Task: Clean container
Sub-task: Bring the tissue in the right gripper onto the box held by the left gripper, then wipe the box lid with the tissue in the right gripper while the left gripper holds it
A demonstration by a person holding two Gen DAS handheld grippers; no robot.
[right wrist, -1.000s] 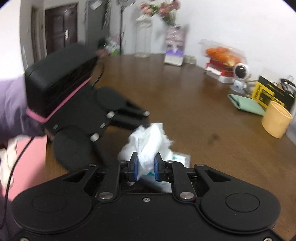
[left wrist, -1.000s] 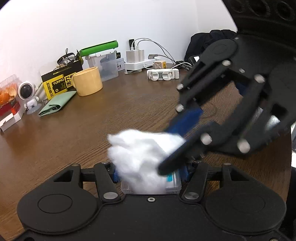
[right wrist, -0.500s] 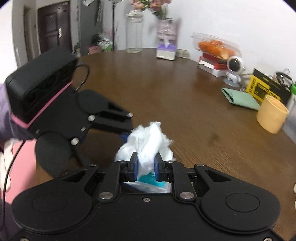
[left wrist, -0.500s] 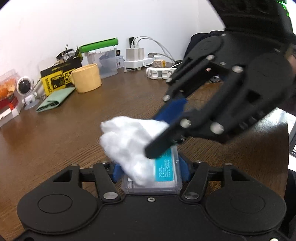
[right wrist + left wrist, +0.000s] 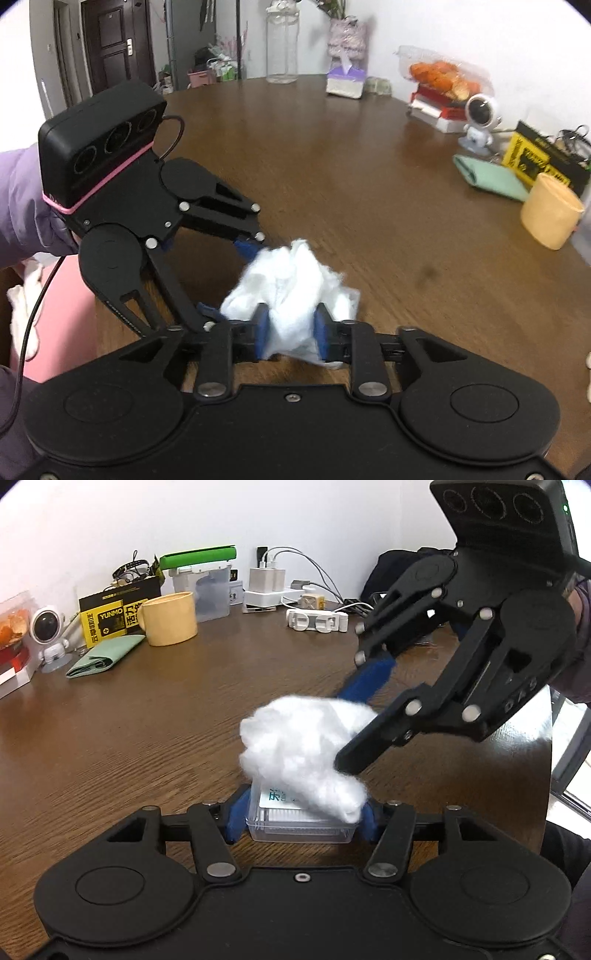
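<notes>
The left gripper [image 5: 301,818] is clamped on a small clear plastic container [image 5: 301,825], holding it just above the wooden table [image 5: 147,720]. Over its top, the right gripper [image 5: 290,332], jaws easing apart, has a crumpled white tissue wad [image 5: 303,755] between its blue pads. Against the far wall stand a yellow cup [image 5: 170,618], a green wallet [image 5: 105,659] and a small astronaut figure [image 5: 48,637].

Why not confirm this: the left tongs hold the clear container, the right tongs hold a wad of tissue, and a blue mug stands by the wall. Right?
Wrong only on colour: the mug is yellow, as the left wrist view shows. The left tongs do hold the clear container; the right tongs, now opening, have the tissue between them.
</notes>
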